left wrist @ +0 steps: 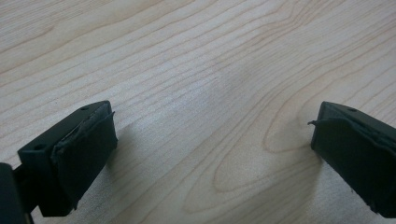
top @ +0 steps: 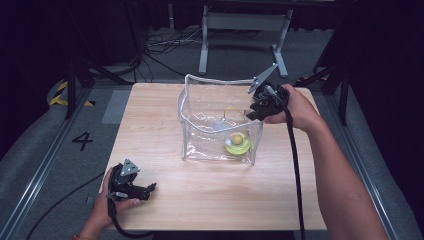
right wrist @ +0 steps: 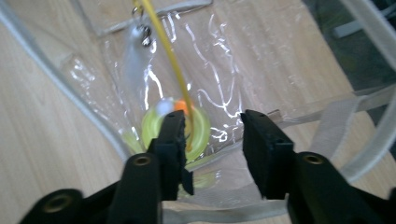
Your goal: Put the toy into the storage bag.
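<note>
Light wooden table point(top: 165, 130), pale grain. Grey carpeted floor point(top: 35, 150) marked "4" point(top: 82, 140). Grey metal stand point(top: 243, 30), black cables point(top: 165, 47), yellow-black hazard tape point(top: 60, 92) behind.

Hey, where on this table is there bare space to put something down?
Bare wood left of the clear bag, and along the near edge between the left gripper and the right forearm. Crowded at the bag's right corner, by the right gripper.

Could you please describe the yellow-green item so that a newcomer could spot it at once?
On the wooden table stands a clear plastic bag, open at the top. The yellow-green disc lies on the bag's bottom, near its right front corner. It is the one brightly coloured thing there, with an orange spot at its centre.
</note>
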The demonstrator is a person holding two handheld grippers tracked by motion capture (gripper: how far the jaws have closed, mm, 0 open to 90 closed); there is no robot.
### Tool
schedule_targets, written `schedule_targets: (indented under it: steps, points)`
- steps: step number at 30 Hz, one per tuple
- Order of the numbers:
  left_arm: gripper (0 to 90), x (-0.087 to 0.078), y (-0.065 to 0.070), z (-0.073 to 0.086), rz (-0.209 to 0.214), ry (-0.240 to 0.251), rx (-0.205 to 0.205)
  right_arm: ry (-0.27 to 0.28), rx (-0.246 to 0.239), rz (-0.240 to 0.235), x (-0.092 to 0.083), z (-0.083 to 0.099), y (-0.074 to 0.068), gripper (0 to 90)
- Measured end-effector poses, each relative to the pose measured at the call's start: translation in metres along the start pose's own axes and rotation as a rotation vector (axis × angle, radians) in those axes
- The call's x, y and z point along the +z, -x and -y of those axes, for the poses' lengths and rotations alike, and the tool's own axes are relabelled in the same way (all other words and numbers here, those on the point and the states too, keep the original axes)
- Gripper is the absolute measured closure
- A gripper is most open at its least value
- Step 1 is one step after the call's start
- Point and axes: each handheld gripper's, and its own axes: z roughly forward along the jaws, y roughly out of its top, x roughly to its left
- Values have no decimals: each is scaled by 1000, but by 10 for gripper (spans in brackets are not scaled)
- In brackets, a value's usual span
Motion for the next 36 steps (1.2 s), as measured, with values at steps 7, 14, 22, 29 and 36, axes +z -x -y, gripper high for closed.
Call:
schedule_targets:
  steps: [7, 14, 22, 29, 36]
  points:
    - [5, 0, 0, 0, 0, 0, 0, 80, 42, 101, -10, 3, -3, 349]
    - [5, 0, 0, 0, 0, 0, 0, 119, 50, 135, -22, 6, -9, 278]
    - [5, 0, 0, 0, 0, 0, 0, 164, 50, 154, -30, 14, -14, 234]
    - [5, 0, 0, 0, 0, 0, 0, 202, 77, 180, -42, 34, -15, 232]
    - [5, 0, 0, 0, 0, 0, 0, 207, 100, 203, -49, 53, -14, 249]
